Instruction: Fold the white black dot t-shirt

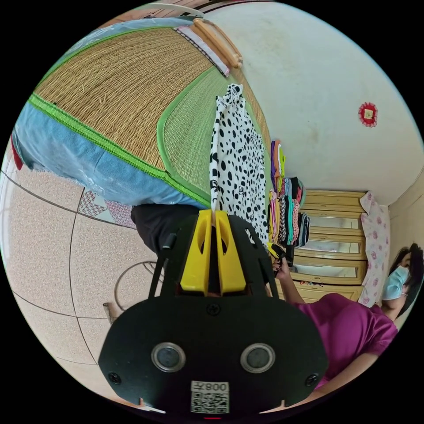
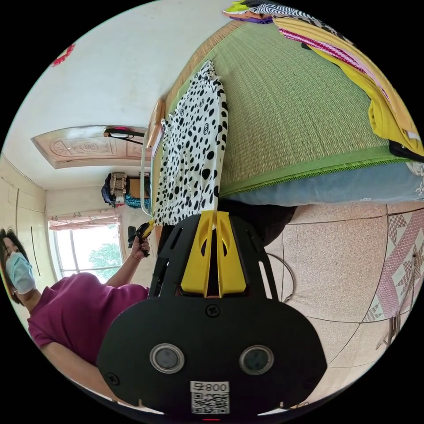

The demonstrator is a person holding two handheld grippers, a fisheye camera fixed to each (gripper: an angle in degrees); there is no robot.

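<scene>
Spreading looks like the step in hand: the white t-shirt with black dots is held stretched between the two claws above the near edge of the bed, its far part lying on the green woven mat and its near part lifted clear of it. No fold line can be made out yet, so the folding proper seems to be at or near its start.

In the left gripper view, the left claw has its yellow jaws drawn together until almost no gap shows, and a thin edge of the dotted cloth runs straight into the slot between them; both jaws appear to press on it. In the right gripper view, the right claw stands the same way, jaws pinched close on a narrow strip of the shirt's edge. Each claw touches nothing but the cloth. Which part of the garment each has caught, hem or shoulder, cannot be told.

A person in a magenta top stands beside the bed; the hand with the other gripper shows at the shirt's far corner. A stack of folded clothes sits on the mat just beyond the shirt.

The next move probably calls for keeping the cloth taut, lowering it flat onto the mat clear of the stack, and then bringing one side over. A slack grip on such a thin pinch could let the edge slip out.
</scene>
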